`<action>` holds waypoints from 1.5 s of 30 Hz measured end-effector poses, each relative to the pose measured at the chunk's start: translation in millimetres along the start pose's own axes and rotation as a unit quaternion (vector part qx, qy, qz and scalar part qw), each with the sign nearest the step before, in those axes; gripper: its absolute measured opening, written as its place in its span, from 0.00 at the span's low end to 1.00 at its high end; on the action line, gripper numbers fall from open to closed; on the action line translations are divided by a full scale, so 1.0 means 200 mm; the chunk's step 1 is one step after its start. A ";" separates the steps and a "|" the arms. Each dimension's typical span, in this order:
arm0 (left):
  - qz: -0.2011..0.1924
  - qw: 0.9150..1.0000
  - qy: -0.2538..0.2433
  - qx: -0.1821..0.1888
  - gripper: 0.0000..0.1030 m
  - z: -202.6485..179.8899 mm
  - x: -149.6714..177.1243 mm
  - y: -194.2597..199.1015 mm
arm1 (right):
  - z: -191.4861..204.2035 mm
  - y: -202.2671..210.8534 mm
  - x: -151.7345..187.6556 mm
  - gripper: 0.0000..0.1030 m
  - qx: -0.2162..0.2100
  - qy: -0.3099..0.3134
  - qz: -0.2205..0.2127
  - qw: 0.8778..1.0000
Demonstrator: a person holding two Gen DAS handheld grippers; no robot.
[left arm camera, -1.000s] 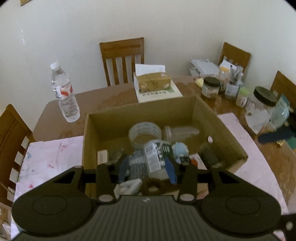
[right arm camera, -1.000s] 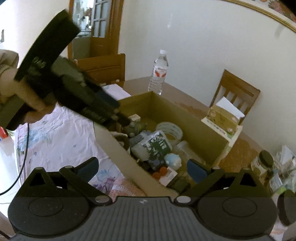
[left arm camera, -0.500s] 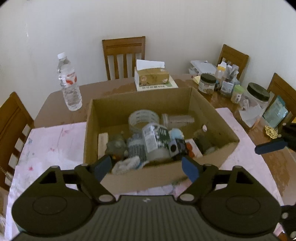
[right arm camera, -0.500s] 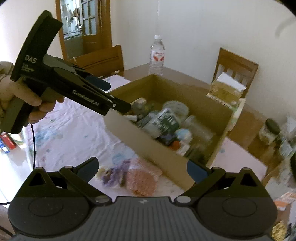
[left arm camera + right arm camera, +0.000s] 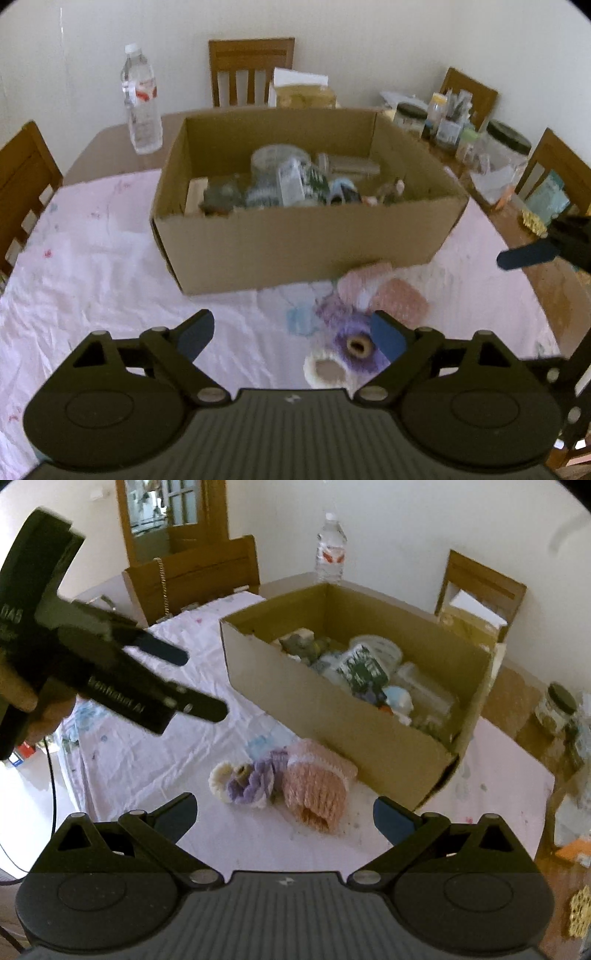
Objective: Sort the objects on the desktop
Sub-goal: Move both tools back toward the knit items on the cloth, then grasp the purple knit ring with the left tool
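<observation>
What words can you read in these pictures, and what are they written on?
"DAS": on the left gripper's handle, partly cut off.
"GenRobot.AI", roughly: along the left gripper's body, blurred.
Water bottle label: too blurred to read.
Green-and-white package in the cardboard box: print unreadable.
Jars: labels too small.

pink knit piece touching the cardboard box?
Cannot tell. The left wrist view overlaps pink knit piece with cardboard box; the right wrist view shows no clear gap or contact.
</observation>
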State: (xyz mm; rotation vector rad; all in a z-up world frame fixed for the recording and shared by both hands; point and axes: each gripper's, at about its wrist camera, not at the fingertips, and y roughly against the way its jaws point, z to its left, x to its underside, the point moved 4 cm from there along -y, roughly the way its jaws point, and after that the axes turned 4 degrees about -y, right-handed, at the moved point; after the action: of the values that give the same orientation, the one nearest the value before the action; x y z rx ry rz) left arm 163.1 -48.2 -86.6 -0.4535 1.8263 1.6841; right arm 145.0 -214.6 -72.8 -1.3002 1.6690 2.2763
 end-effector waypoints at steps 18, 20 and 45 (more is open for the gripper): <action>0.026 0.996 -0.084 0.035 0.89 -0.21 0.05 -0.15 | -0.13 -0.06 0.16 1.00 0.048 -0.091 0.021 0.994; 0.029 0.994 -0.099 0.038 0.88 -0.23 0.06 -0.18 | -0.14 -0.07 0.18 1.00 0.054 -0.097 0.022 0.994; 0.060 0.977 -0.186 0.088 0.45 -0.30 0.06 -0.35 | -0.23 -0.05 0.29 1.00 0.076 -0.152 0.023 0.985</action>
State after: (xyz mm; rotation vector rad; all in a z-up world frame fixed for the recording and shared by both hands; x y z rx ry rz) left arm 185.6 -113.8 -148.6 0.0478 1.7274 1.5426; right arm 138.4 -271.9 -119.9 -0.8432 1.7360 2.1844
